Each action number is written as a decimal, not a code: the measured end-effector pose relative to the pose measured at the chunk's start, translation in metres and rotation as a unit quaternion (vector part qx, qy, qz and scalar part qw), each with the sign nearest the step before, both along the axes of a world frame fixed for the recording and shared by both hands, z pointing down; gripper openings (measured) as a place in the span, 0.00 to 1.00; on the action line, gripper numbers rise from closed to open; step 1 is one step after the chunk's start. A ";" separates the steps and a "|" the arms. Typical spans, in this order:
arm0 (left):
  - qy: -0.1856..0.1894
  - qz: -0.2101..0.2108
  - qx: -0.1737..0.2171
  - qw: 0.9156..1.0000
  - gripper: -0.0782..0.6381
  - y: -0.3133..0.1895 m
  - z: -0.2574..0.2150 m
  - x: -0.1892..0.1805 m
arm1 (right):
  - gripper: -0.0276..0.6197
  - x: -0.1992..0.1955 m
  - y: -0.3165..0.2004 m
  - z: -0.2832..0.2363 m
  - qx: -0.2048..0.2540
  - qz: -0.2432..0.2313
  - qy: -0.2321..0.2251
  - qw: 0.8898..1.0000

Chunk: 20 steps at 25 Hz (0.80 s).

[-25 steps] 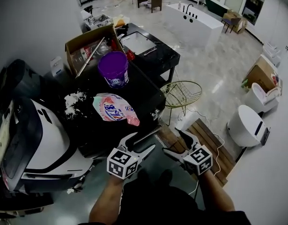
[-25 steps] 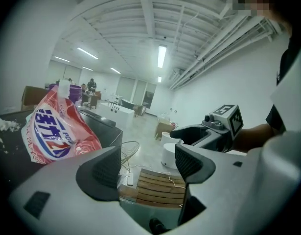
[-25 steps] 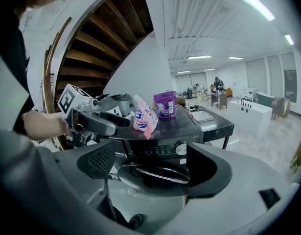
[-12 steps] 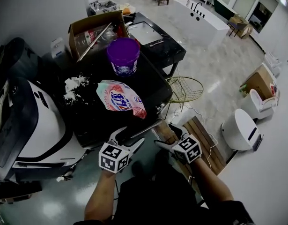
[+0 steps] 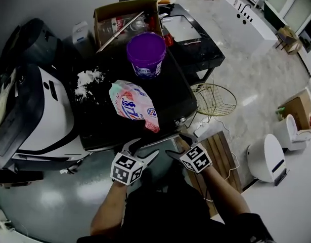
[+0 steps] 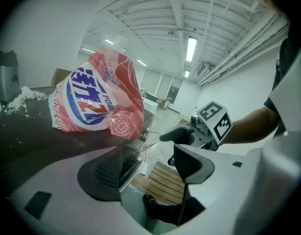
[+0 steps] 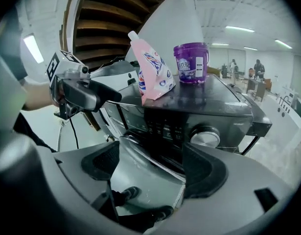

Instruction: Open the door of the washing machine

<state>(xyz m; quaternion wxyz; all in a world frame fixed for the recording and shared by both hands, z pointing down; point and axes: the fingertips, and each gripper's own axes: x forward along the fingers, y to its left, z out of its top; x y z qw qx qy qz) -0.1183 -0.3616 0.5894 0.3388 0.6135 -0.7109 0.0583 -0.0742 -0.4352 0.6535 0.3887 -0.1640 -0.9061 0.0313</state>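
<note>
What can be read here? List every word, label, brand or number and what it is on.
Nothing reads cleanly.
Detergent pouch: large blue lettering, too distorted to read.
Purple tub: white label, print too small.
Washing machine control panel: markings too small.

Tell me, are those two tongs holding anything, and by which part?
Nothing is held. The left tongs stand open and empty. The right tongs have just been closing slightly but grip nothing; the washing machine lies beyond them.

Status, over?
Left gripper open, empty. Right gripper open, jaws just closing slightly, nothing held between. Washing machine front close ahead, not gripped. No obstruction.
</note>
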 end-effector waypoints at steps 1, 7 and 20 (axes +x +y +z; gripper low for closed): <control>0.002 -0.010 -0.004 1.000 0.59 -0.005 0.002 -0.001 | 0.66 0.000 -0.002 0.006 -0.003 -0.016 0.002 1.000; 0.008 -0.058 -0.024 0.998 0.59 -0.037 0.014 0.003 | 0.61 0.005 -0.013 0.047 -0.017 -0.078 0.031 0.996; 0.026 -0.101 -0.070 0.992 0.59 -0.040 0.069 0.008 | 0.57 -0.003 -0.029 0.140 0.020 -0.159 0.081 0.984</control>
